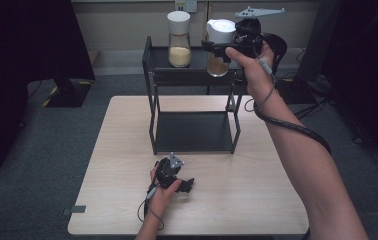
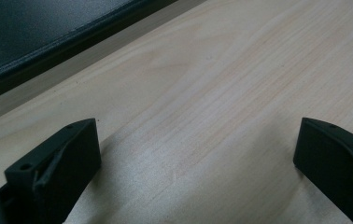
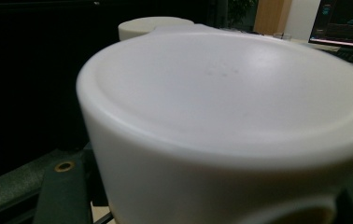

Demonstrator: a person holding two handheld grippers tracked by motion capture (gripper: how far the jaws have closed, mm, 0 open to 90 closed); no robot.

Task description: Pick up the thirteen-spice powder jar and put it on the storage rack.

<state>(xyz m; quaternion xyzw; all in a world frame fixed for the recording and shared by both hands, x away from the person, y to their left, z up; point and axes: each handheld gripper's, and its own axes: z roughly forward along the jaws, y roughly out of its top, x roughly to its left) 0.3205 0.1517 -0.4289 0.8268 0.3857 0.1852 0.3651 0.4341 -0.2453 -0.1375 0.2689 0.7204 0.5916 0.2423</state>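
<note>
Gripping a white-capped jar (image 1: 219,47) just below its cap, the right gripper (image 1: 217,46) has it at the black rack's (image 1: 149,75) top shelf, beside a second jar (image 1: 179,40). Left gripper (image 1: 186,186) sits on the table (image 1: 257,200), jaws wide, nothing between them.

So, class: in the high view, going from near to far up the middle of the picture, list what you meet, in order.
left gripper → bare lower shelf of the black rack → spice jar standing on the top shelf and the second jar held in the right gripper.
</note>
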